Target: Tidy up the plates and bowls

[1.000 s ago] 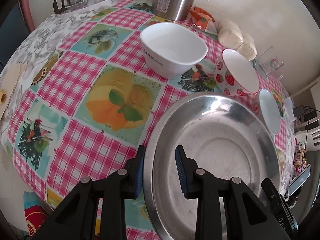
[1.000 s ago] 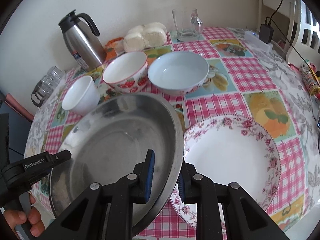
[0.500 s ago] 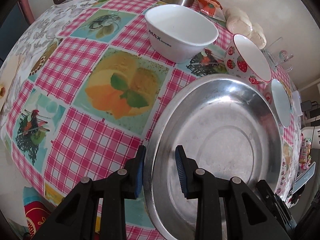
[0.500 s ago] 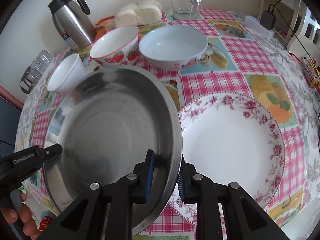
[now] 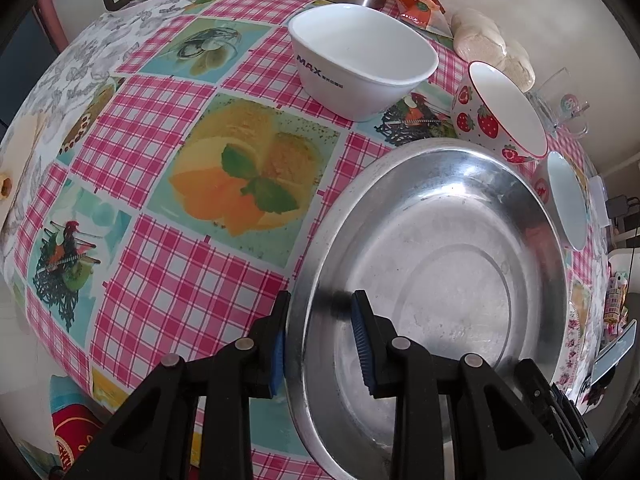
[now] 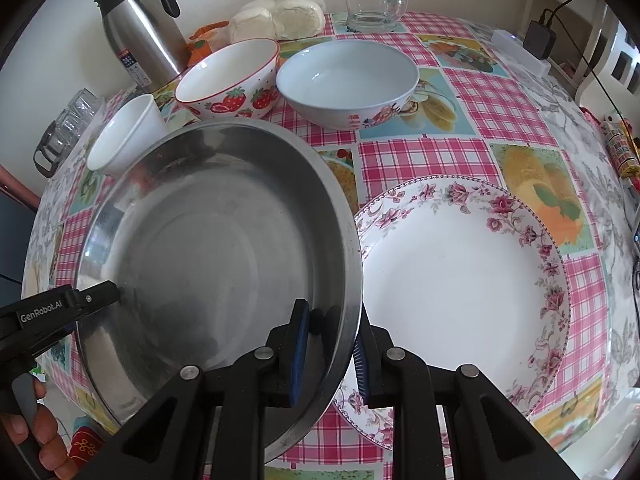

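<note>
We've got the steel pan (image 6: 216, 248) gripped from both sides, and it sits low over the checked worktop (image 5: 160, 280), its right edge overlapping the floral plate (image 6: 460, 288). Our left gripper (image 5: 320, 336) has its fingers narrowed onto the pan's left rim, one pad outside the wall and one inside. Our right gripper (image 6: 330, 352) does the same on the opposite rim, fingers nearly together with the thin steel wall pinched between the blue pads.

What could go wrong? That wall is smooth, and both grips sit on the near half of the rim, so we judge the far side could dip and the pan could slide out of the pads. If our two hands drift apart or tilt unevenly, the pan may twist loose. Its far edge is close to the strawberry bowl (image 6: 228, 76) and the white bowl (image 5: 360, 56), so a push away from us could knock them. Set down carelessly, steel on china could chip that plate.

The right wrist view gives us the whole floral plate, the pale blue bowl (image 6: 348, 76) and the glass mug (image 6: 372, 0). The left view shows only a sliver of that plate, but it gives us the open cloth to the left of the pan.
</note>
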{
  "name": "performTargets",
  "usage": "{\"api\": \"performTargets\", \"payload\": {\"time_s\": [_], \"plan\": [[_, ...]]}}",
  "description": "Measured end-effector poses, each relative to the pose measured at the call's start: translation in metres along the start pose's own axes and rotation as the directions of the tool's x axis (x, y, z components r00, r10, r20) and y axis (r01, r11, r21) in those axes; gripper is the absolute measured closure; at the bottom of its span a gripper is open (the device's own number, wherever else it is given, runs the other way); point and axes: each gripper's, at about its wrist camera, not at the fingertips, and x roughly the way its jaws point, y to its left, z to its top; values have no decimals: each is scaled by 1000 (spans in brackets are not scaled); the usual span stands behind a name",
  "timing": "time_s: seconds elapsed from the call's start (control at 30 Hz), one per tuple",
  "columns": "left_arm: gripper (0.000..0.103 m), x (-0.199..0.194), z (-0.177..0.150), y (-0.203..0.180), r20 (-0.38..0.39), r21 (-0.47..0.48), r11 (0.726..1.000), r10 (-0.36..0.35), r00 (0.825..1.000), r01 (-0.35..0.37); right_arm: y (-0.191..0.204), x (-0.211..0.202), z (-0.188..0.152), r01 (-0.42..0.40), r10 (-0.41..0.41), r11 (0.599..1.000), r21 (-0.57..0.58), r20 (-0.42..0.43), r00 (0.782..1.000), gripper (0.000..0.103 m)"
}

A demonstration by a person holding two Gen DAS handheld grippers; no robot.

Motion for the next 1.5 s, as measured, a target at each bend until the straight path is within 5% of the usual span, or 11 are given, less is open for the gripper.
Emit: {"api": "performTargets", "payload": {"time_s": [0.53,0.67,1.17,1.37,1.5], "plan": [[72,0,-1,-2,-3,11,1000,-3,1000,3,-1,-2,0,17,-17,1000,13,9,1000,80],[71,-8,-1,0,20,7,1000,-5,1000,5,1,-8,1,29,-29,1000,7,33,999,71],[62,-38,2,1,134,7,999,-35,990,35,-5,-22,7,50,-54,998,33,116,992,70],[51,-44,2,-3,152,25,999,-40,988,36,-4,-26,8,60,-63,998,29,150,987,51],[34,-44,1,-7,152,44,999,-24,988,18,1,-29,9,65,-64,998,0,172,983,36]]}}
